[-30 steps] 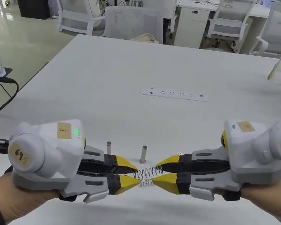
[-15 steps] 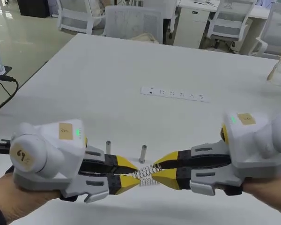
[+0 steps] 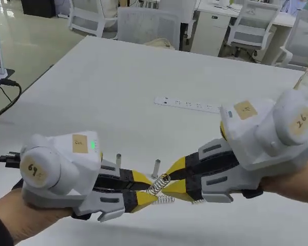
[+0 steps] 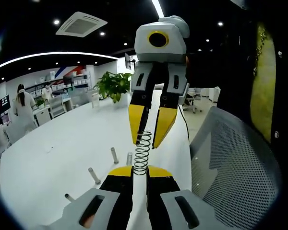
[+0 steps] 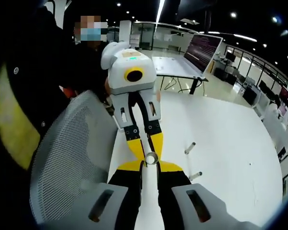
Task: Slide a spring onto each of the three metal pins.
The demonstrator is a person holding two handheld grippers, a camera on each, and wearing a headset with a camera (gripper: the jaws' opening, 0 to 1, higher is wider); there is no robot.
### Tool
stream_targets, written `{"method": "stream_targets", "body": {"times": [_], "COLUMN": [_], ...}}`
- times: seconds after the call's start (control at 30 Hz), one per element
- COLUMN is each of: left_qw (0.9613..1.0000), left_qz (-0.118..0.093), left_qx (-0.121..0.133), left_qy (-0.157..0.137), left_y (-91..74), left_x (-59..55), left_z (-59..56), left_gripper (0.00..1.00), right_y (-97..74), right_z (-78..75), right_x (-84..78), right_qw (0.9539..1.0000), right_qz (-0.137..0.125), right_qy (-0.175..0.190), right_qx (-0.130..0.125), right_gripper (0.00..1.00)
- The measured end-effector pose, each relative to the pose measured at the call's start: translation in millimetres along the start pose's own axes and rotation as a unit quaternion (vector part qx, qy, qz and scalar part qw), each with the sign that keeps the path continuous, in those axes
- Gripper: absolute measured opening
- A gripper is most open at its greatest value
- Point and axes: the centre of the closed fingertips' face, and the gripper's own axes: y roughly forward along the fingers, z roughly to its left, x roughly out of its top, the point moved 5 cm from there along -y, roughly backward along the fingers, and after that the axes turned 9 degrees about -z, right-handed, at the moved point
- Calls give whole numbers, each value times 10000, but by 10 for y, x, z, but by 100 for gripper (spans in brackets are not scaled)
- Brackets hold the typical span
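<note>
A small steel spring (image 3: 158, 184) spans the gap between my two grippers, tilted up to the right. My left gripper (image 3: 143, 187) is shut on its lower end, and my right gripper (image 3: 170, 179) is shut on its upper end. In the left gripper view the spring (image 4: 142, 152) rises from the left gripper (image 4: 134, 169) to the right gripper (image 4: 148, 140). In the right gripper view the spring's end (image 5: 151, 157) shows as a ring at the right gripper (image 5: 150, 166). Two upright metal pins (image 3: 118, 160) (image 3: 156, 167) stand just behind the tips. A second spring (image 3: 166, 199) lies on the table below.
A white power strip (image 3: 188, 103) lies across the middle of the white table (image 3: 143, 77). A black cable (image 3: 10, 95) hangs off the left edge. A clear bottle (image 3: 306, 77) stands at the far right, and office chairs (image 3: 143, 23) line the far side.
My right gripper has risen and tilted down towards the left one, lifting its end of the spring. The left gripper has stayed put. The spring on the table has come into sight.
</note>
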Motion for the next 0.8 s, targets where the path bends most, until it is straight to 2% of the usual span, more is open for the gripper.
{"method": "stream_targets", "body": {"times": [0.17, 0.4, 0.53, 0.73, 0.8], "left_qw": [10000, 9999, 9999, 9998, 9998], "left_qz": [-78, -113, -125, -168, -163], "left_qx": [1, 12, -4, 9, 7], "left_qy": [5, -33, -75, -100, -119], "left_y": [32, 55, 66, 75, 75], "left_x": [19, 10, 13, 34, 29], "left_z": [-13, -24, -28, -23, -25], "left_gripper": [2, 2, 2, 2, 2], "right_y": [16, 53, 87, 126, 139], "right_z": [4, -11, -14, -30, -32], "right_x": [12, 24, 31, 49, 45], "right_qw": [9991, 9972, 9943, 9910, 9885], "right_qz": [358, 637, 892, 1093, 1229], "right_qy": [-172, -263, -408, -532, -610], "right_qx": [158, 292, 422, 563, 632], "right_gripper": [8, 9, 9, 9, 9]}}
